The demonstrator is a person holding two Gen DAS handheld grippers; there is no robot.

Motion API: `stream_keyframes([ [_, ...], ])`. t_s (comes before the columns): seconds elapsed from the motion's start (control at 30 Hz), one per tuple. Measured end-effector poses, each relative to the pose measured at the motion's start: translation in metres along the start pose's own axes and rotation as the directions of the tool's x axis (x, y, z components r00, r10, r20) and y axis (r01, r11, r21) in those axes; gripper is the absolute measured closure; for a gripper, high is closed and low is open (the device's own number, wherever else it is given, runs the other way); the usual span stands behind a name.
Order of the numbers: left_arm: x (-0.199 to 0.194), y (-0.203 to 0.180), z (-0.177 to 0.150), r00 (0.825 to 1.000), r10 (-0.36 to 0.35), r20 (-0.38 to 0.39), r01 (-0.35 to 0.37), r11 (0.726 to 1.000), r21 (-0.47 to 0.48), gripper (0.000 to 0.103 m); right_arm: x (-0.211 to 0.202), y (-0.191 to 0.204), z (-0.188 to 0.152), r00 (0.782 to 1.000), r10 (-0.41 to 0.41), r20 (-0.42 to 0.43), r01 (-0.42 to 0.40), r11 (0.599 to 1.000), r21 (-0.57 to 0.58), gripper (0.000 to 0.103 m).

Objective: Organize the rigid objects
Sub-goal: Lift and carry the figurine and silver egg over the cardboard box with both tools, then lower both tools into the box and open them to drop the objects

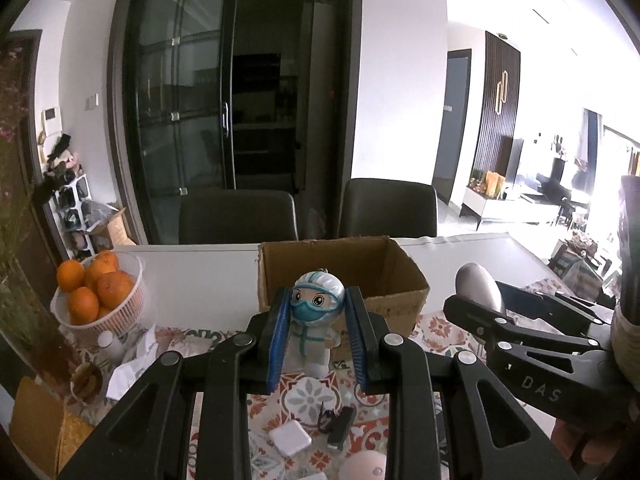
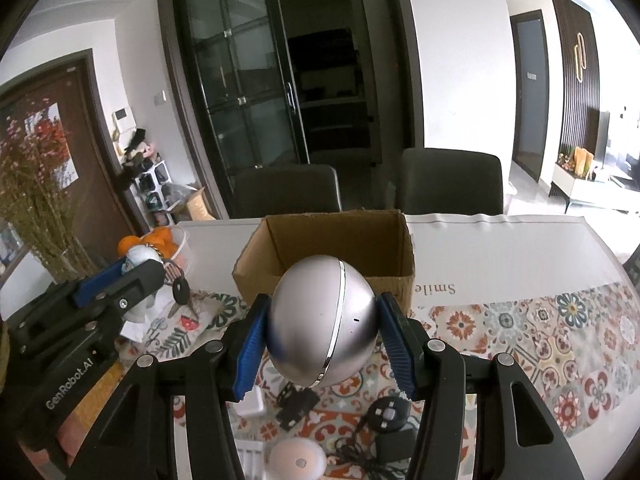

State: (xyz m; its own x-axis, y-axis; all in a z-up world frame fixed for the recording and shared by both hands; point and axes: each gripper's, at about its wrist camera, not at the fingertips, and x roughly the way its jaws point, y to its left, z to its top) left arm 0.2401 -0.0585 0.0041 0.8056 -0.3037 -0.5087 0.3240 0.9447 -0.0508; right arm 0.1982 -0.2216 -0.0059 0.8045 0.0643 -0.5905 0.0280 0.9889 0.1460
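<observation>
— Holding anything? What's in the box (image 2: 332, 256)?
— Left tool (image 1: 318, 320) clamps the figurine (image 1: 316, 312), right tool (image 2: 322, 330) clamps the silver ball (image 2: 320, 320), both above the surface. Box interior hidden; basket (image 1: 120, 316) holds oranges (image 1: 96, 284).

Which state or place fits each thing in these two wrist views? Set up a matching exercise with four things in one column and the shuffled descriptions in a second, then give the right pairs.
Things:
1. figurine in protective suit
2. silver egg-shaped object
3. oranges
4. cardboard box

Descriptions:
A. piled in a white ribbed bowl
B. open-topped, standing on the table behind both grippers
C. clamped between the fingers of the left gripper
D. clamped between the fingers of the right gripper

Pairs: 1-C, 2-D, 3-A, 4-B
</observation>
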Motion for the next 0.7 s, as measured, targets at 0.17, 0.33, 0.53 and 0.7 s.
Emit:
stream_keyframes([
  [0.17, 0.023, 0.001, 0.017, 1.000, -0.020, -0.017, 0.020, 1.000, -0.011, 0.075, 0.017, -0.006, 0.019, 1.000, -0.001, -0.014, 0.001, 1.000, -0.005, 0.048],
  [0.33, 0.050, 0.001, 0.035, 0.999, -0.025, -0.042, 0.024, 1.000, -0.018, 0.075, 0.036, -0.011, 0.043, 1.000, -0.015, -0.023, 0.015, 1.000, -0.019, 0.048],
  [0.53, 0.082, 0.003, 0.053, 0.995, -0.029, -0.091, 0.028, 1.000, -0.013, 0.075, 0.064, -0.019, 0.065, 0.998, -0.012, -0.068, 0.010, 1.000, -0.019, 0.048],
  [0.7, 0.111, 0.001, 0.064, 0.989, -0.017, -0.149, 0.018, 1.000, 0.004, 0.075, 0.099, -0.029, 0.076, 0.987, 0.009, -0.158, -0.009, 1.000, -0.002, 0.048],
])
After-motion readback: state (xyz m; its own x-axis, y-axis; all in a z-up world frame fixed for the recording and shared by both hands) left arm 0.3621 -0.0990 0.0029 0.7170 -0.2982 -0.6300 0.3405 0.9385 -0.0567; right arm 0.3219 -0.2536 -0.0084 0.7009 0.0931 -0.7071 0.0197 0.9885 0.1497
